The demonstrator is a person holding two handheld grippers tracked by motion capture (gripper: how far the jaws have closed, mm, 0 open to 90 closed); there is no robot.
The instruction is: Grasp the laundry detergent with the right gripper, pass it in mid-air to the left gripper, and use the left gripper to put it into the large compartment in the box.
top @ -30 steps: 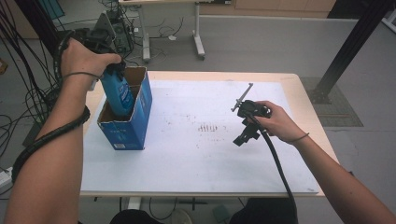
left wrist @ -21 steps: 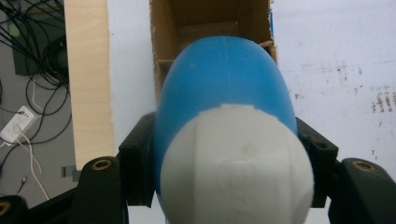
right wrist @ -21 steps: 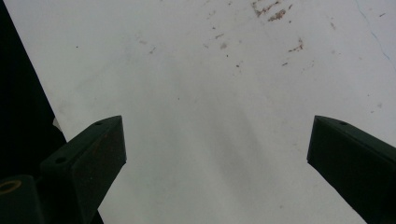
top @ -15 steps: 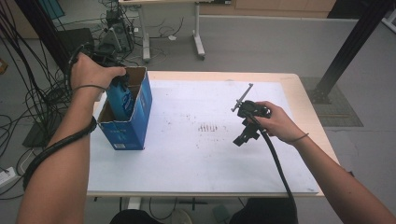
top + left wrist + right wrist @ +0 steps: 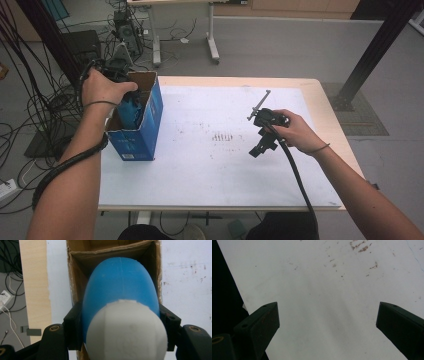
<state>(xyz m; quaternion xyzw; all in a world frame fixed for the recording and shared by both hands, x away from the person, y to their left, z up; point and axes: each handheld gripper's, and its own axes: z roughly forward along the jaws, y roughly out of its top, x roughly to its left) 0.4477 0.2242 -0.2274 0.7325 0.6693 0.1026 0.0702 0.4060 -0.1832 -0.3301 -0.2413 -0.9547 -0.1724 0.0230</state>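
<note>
Blue bottle (image 5: 120, 287) takes up most of the open cardboard box (image 5: 150, 107), tight gaps to the walls. White tabletop (image 5: 210, 175) bare between box and right gripper (image 5: 255, 151), wide passage there.

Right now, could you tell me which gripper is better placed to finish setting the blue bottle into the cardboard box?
Left. The left gripper is shut on the blue bottle over the cardboard box; the right gripper hangs open over the table.
</note>
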